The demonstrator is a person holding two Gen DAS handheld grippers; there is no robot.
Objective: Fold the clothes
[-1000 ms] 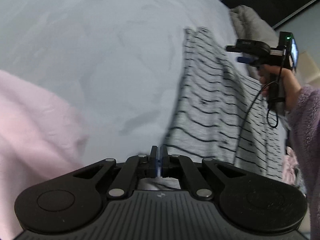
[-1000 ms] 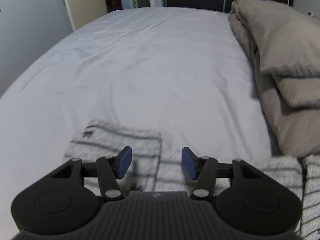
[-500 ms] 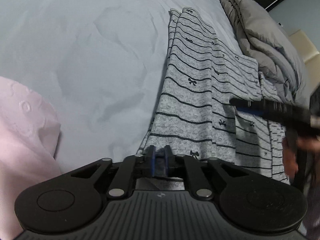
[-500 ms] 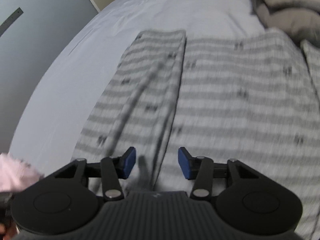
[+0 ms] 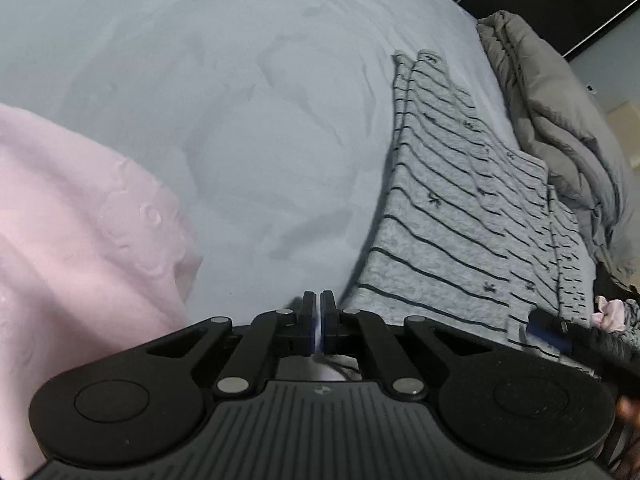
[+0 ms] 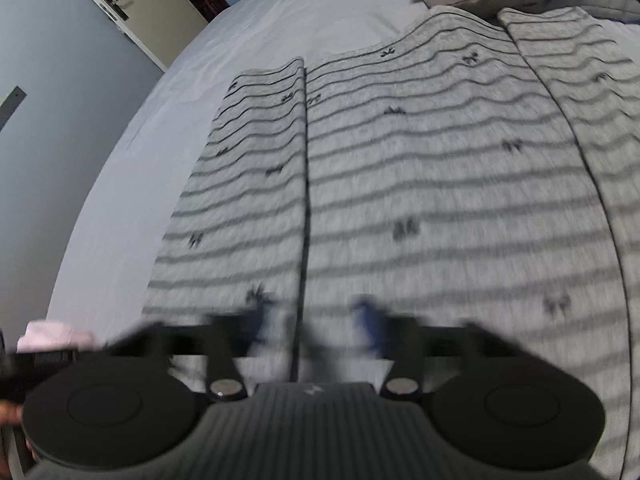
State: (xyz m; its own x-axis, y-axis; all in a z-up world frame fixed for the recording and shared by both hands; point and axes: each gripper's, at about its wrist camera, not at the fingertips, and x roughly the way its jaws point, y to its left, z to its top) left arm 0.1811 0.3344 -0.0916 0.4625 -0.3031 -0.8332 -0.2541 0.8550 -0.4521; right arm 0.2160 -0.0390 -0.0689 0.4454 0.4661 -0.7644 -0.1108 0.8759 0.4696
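Note:
A grey garment with thin dark stripes and small bows (image 6: 420,168) lies flat on the bed, a narrow folded panel along its left side (image 6: 248,184). My right gripper (image 6: 314,320) is blurred but open, low over the garment's near part, astride the panel's edge. It also shows in the left wrist view (image 5: 548,330) at the garment's near hem. My left gripper (image 5: 319,320) is shut at the near left corner of the striped garment (image 5: 452,220), and a bit of striped cloth shows just behind its fingers.
A pink fleecy garment (image 5: 80,220) lies on the pale sheet (image 5: 240,100) to the left, also seen in the right wrist view (image 6: 52,334). A grey duvet and pillows (image 5: 560,140) are piled along the far side. A door (image 6: 116,4) stands beyond the bed.
The right gripper has come down and back from above the bed to the garment's near hem, still open. The left gripper's fingers showed a small gap half a second ago and are shut now.

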